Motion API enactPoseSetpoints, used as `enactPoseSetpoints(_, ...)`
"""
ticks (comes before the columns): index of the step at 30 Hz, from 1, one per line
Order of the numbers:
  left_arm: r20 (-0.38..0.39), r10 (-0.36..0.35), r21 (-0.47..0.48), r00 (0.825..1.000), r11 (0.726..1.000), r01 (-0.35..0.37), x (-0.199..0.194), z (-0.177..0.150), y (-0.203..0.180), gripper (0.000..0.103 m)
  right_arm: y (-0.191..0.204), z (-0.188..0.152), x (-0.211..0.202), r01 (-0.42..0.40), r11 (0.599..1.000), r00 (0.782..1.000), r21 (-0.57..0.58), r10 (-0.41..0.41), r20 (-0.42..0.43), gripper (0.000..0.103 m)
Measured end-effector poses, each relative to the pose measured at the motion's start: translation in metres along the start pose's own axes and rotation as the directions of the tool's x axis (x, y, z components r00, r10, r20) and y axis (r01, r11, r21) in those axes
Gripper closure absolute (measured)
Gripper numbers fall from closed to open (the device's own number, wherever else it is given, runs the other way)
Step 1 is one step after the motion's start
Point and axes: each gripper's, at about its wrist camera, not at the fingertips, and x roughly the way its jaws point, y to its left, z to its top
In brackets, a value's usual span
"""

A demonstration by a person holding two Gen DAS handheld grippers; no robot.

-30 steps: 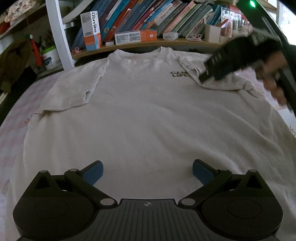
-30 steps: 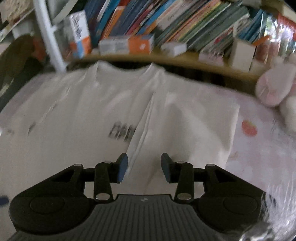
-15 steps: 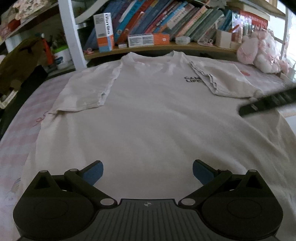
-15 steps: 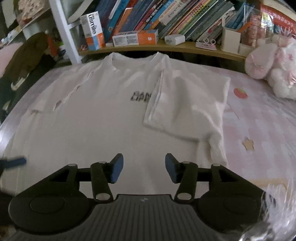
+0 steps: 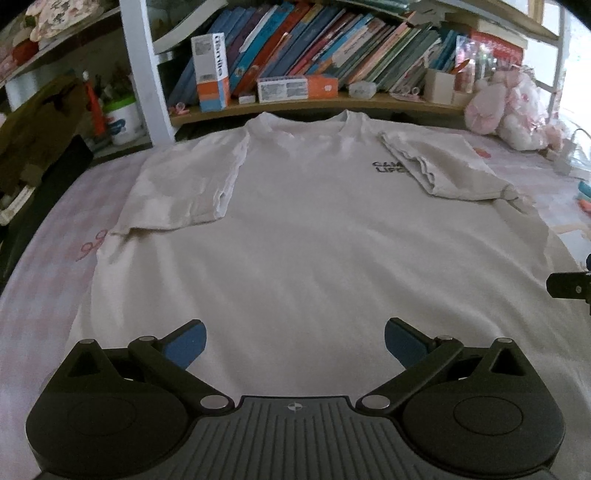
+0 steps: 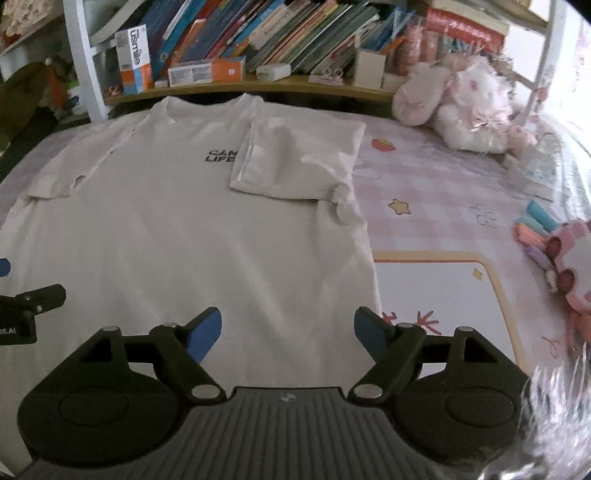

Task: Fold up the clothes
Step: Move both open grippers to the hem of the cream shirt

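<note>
- The white cotton T-shirt point(image 6: 192, 236) lies flat, front up, on the pink patterned bedsheet point(image 6: 436, 206), both sleeves folded inward.
- Left gripper point(image 5: 294, 341) hangs wide open, empty.
- Right gripper point(image 6: 288, 330) is opening, nothing between its jaws.
- Next, I'd pinch the shirt's side edge cleanly through both layers.

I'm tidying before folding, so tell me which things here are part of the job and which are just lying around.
Part of the job:
T-shirt
left claw
right claw, jaws opening, nothing between them

Just lying about:
plush toy
books
toothpaste box
markers
</note>
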Motion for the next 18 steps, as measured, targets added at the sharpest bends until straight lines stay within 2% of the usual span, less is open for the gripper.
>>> enactPoseSetpoints(8, 0.032, -0.056, 0.057, 0.998, 0.997, 0.054, -0.015, -0.01, 0.01, 0.0, 0.027, -0.02, -0.022, 0.064, 0.997, 0.998, 0.03, -0.065, 0.017, 0.019)
enactPoseSetpoints(18, 0.021, -0.093, 0.001, 0.995, 0.996, 0.093, -0.02, -0.023, 0.029, 0.0, 0.04, -0.05, -0.04, 0.11, 0.992, 0.994, 0.055, -0.109, -0.02, 0.016)
